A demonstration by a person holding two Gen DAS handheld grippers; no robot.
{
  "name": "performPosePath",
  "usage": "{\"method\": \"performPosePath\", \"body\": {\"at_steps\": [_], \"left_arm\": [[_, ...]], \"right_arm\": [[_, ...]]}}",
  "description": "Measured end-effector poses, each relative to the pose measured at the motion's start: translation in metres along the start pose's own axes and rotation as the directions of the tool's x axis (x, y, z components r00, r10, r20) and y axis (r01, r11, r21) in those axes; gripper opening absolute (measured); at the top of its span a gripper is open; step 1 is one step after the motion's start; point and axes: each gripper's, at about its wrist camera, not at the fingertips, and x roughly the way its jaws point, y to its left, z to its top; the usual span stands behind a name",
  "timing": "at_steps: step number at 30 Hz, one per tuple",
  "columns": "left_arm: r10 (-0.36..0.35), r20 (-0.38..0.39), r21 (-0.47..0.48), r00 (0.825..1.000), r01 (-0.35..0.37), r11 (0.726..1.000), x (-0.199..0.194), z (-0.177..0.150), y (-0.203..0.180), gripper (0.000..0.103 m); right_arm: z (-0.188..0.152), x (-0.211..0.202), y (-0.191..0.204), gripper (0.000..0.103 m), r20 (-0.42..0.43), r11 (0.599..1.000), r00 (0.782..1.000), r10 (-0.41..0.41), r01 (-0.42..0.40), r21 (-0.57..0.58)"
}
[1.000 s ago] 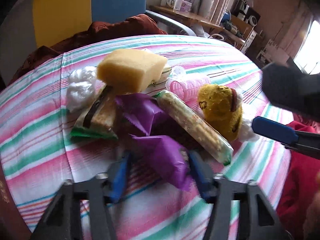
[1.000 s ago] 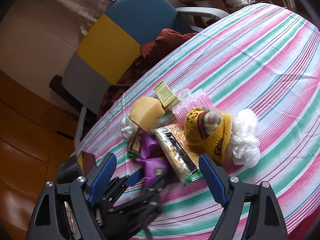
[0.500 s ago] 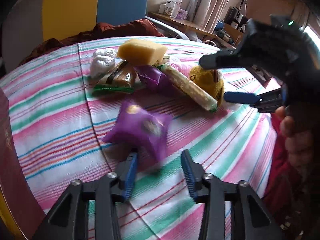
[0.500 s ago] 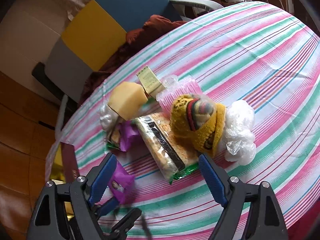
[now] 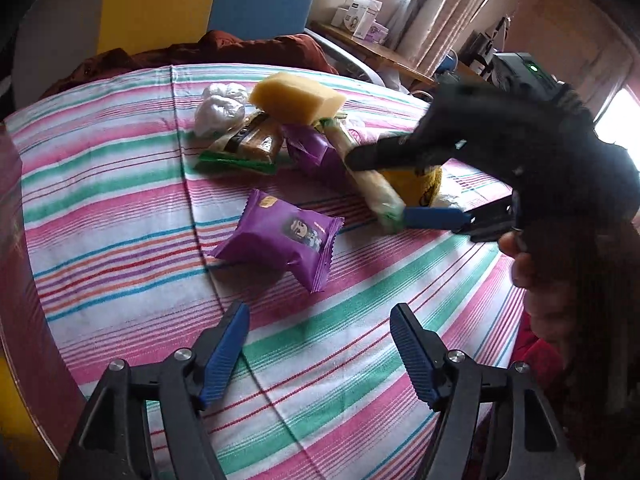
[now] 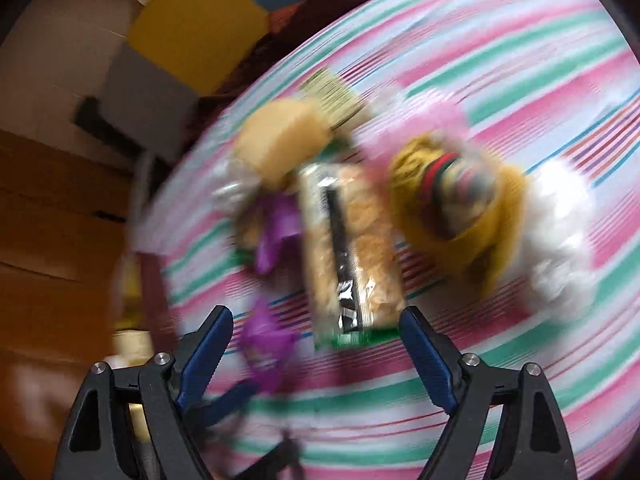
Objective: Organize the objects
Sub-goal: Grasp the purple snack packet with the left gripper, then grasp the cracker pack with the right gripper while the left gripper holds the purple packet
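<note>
Purple foil: the snack packet (image 5: pixel 280 242) lies by itself on the striped tablecloth (image 5: pixel 120 216), apart from the heap toward the far edge of the table. My left gripper (image 5: pixel 320 344) has just been opening; its jaws stand clear of the packet, nothing between them, the packet just ahead of the tips. My right gripper (image 6: pixel 316 344) is wide open and empty, poised over the long cracker pack (image 6: pixel 348 252). That pack's long axis runs away from me, its green end between my right fingertips, so the right hand is nearer to it. Beside it sit the yellow sponge (image 5: pixel 298 98), a yellow knitted hat (image 6: pixel 460 208) and crumpled white plastic (image 6: pixel 560 240). I judge the cracker pack comes next.
</note>
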Motion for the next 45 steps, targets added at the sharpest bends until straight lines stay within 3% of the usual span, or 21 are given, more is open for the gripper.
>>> {"method": "performPosePath", "body": {"at_steps": [3,9,13,16,20,22,26,31,34,37,45], "left_arm": [[0.001,-0.011,-0.011,1.0,-0.001,1.0,-0.003,-0.002,0.0,0.073],[-0.02,-0.052,-0.133,0.998,0.013,0.991,0.009,0.03,0.008,0.073],[0.002,-0.07,-0.195,0.998,-0.015,0.981,0.012,0.038,0.01,0.072],[0.008,-0.08,-0.274,0.997,-0.03,0.961,0.015,0.049,0.012,0.071],[-0.005,-0.077,-0.4,0.997,-0.027,0.916,0.026,0.062,0.02,0.07],[0.015,-0.073,-0.412,0.997,-0.044,0.91,0.03,0.068,0.02,0.07],[0.098,-0.079,-0.364,0.992,-0.12,0.923,0.041,0.081,0.01,0.064],[0.173,-0.078,-0.181,0.982,-0.185,0.966,0.048,0.075,-0.006,0.063],[0.227,-0.067,-0.085,0.972,-0.232,0.969,0.048,0.069,-0.012,0.047],[0.216,-0.043,-0.039,0.975,-0.217,0.975,0.044,0.063,-0.004,0.042],[0.217,0.008,0.034,0.976,-0.217,0.976,0.033,0.04,-0.009,0.042]], "right_arm": [[0.001,-0.006,-0.006,0.086,0.041,0.998,0.997,-0.059,0.058,0.019],[0.001,-0.012,-0.014,0.086,0.057,0.996,0.996,-0.072,0.069,0.052],[0.0,-0.016,-0.014,0.086,0.072,0.997,0.995,-0.068,0.065,0.043],[0.001,-0.021,-0.017,0.086,0.085,0.997,0.995,-0.06,0.056,0.05],[0.0,-0.025,-0.018,0.086,0.098,0.997,0.994,-0.051,0.046,0.058],[0.001,-0.024,-0.017,0.086,0.103,0.997,0.993,-0.055,0.048,0.067],[0.003,-0.023,-0.017,0.086,0.108,0.996,0.993,-0.05,0.042,0.08],[0.004,-0.021,-0.017,0.086,0.099,0.995,0.994,-0.049,0.04,0.089],[0.003,-0.017,-0.011,0.086,0.09,0.996,0.995,-0.053,0.047,0.07],[0.003,-0.013,-0.007,0.086,0.075,0.996,0.994,-0.074,0.07,0.046],[0.003,0.003,0.003,0.083,0.047,0.981,0.98,-0.193,0.194,-0.017]]}}
